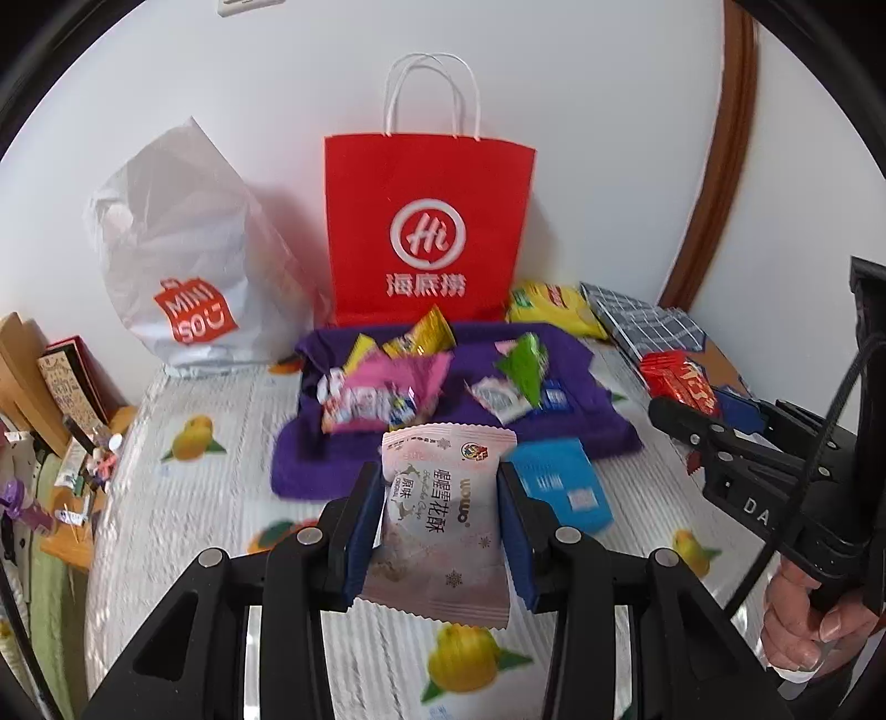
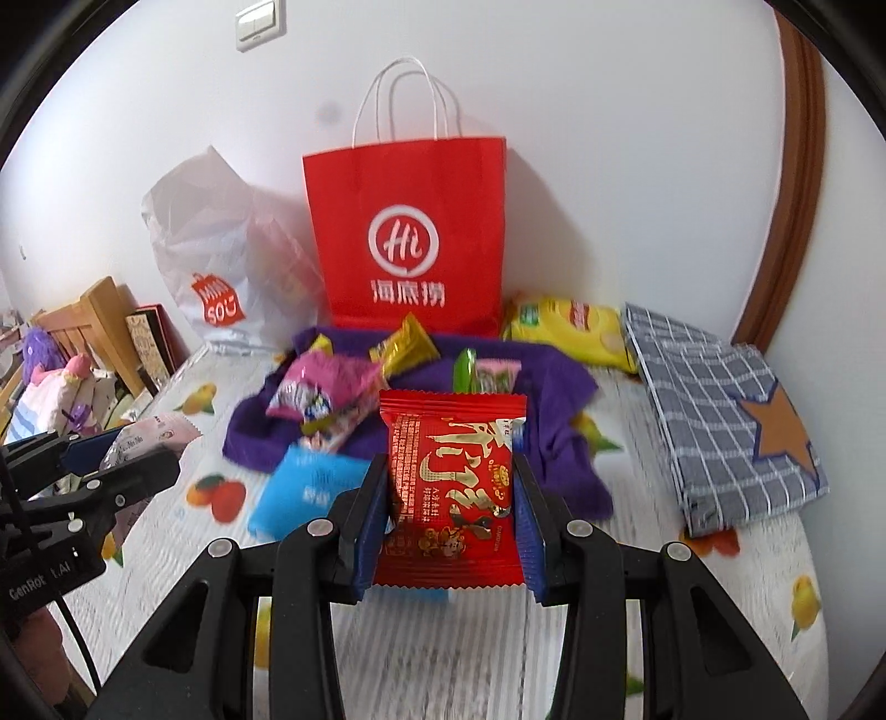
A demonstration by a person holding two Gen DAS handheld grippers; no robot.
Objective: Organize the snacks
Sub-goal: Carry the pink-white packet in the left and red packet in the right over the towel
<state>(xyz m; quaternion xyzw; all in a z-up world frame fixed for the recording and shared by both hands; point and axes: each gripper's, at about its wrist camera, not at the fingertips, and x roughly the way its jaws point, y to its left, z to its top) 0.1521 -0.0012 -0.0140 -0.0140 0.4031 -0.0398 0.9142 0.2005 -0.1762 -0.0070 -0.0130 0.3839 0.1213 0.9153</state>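
Pale pink snack packet (image 1: 443,515) with dark Chinese lettering and crimped ends, clamped upright between the blue-padded jaws of the left gripper (image 1: 442,531), lifted clear above a fruit-printed bed cover (image 1: 183,531). Red snack packet (image 2: 451,487) with gold calligraphy, likewise pinched by its sides in the jaws of the right gripper (image 2: 449,526), also held off the bed. Behind both, a purple cloth (image 1: 332,459) strewn with loose snacks: pink, yellow and green wrappers, plus a blue packet (image 1: 559,487) at its near edge. Red paper bag (image 1: 429,227) with white handles upright against the wall, white plastic bag (image 1: 183,277) slumped to its left. Left view only: bare fingers (image 1: 803,626) wrapped round the right gripper's handle. Right view only: whole checked fabric bag (image 2: 720,410) with an orange star, a wall switch (image 2: 260,22), plush toys (image 2: 61,382) beyond the bed edge.
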